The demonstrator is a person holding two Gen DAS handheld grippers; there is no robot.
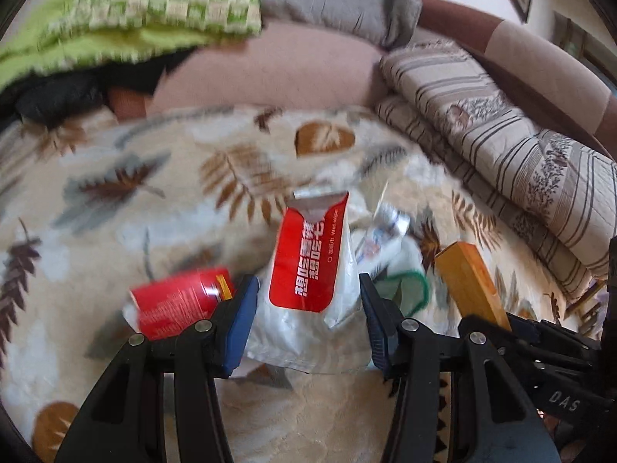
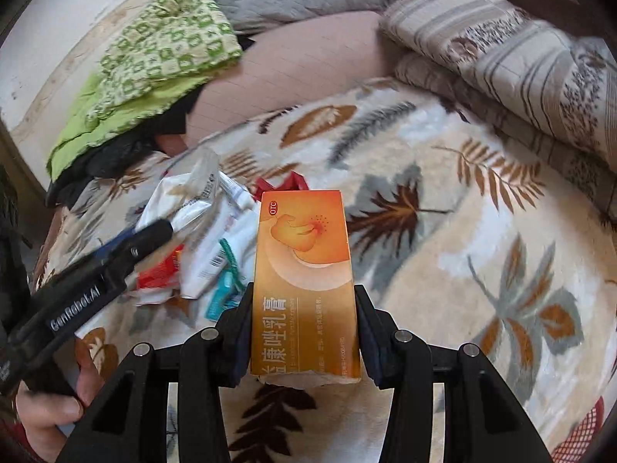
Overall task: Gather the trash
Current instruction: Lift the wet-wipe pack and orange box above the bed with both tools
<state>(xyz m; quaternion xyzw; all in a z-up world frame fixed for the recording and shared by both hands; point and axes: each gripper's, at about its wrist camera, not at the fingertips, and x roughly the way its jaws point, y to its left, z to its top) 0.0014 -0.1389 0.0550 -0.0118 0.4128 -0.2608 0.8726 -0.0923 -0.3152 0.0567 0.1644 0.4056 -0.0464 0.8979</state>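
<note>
**Both tongs loaded over the leaf-print blanket**

Between the pads of my right tongs (image 2: 304, 332) sits an orange ointment box (image 2: 306, 281), pinched at its lower end on both long sides, its OTC-marked end pointing away from me. The jaws stand about half open, and the box fills the gap between them.

My left tongs (image 1: 308, 308) stand at much the same width around a white wet-wipe pack with a red label (image 1: 312, 270); the pack lies between the blue pads, and both seem to press its sides, though blur keeps me from being sure of the left one. My left hand (image 2: 50, 405) shows in the right view, wrapped around that tool's grip.

Beneath both tools spreads the leaf-print fleece blanket (image 2: 443, 231). On it lies the remaining litter: a red wrapper (image 1: 181, 301) just left of the wipe pack, and crumpled white packets (image 2: 208, 239) with a teal-edged piece (image 2: 227, 281) near the box. A folded striped quilt (image 2: 501, 58) lies at the far right, a green checked cloth (image 2: 154, 54) at the far left.
</note>
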